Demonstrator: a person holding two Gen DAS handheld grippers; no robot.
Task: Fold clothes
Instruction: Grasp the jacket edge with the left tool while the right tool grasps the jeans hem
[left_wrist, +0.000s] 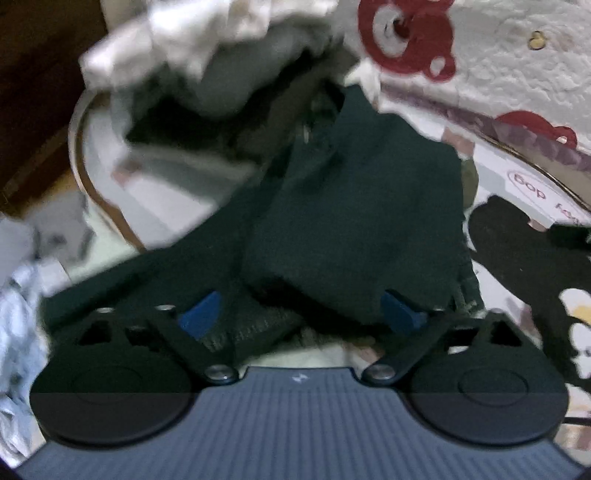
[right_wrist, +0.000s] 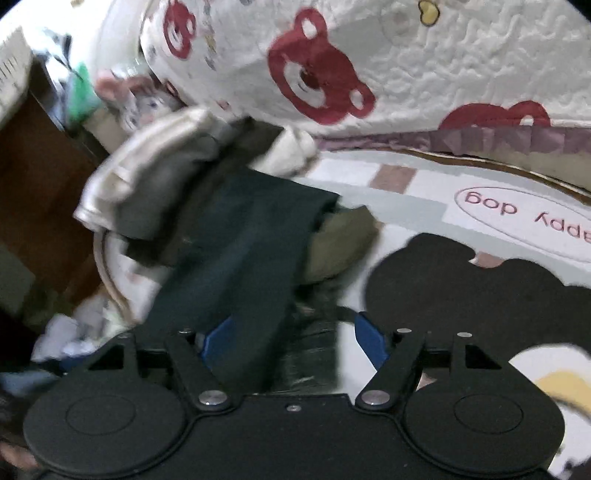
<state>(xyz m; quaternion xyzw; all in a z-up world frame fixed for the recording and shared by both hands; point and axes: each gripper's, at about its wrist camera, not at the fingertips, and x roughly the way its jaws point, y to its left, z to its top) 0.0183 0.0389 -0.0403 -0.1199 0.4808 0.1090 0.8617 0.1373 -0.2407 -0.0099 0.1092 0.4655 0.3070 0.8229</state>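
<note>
Dark garment (left_wrist: 354, 206): bunched, unfolded, near bed edge.
Left gripper (left_wrist: 301, 314): jaws apart around it.
Right gripper (right_wrist: 291, 339): jaws apart.
Pile (right_wrist: 155, 173): unfolded.

A white quilt (right_wrist: 461, 74) with red bear faces lies bunched at the back of the bed. Under it, the bed sheet (right_wrist: 417, 206) shows pale squares, an oval with the words "appy dog" and a big black cartoon shape. A small plush toy (right_wrist: 144, 101) sits near the dark wooden furniture (right_wrist: 33, 177) on the left.

free: printed mat (right_wrist: 424, 206) right | blocked: clothes heap (right_wrist: 155, 184) left, quilt (right_wrist: 461, 66) behind
</note>
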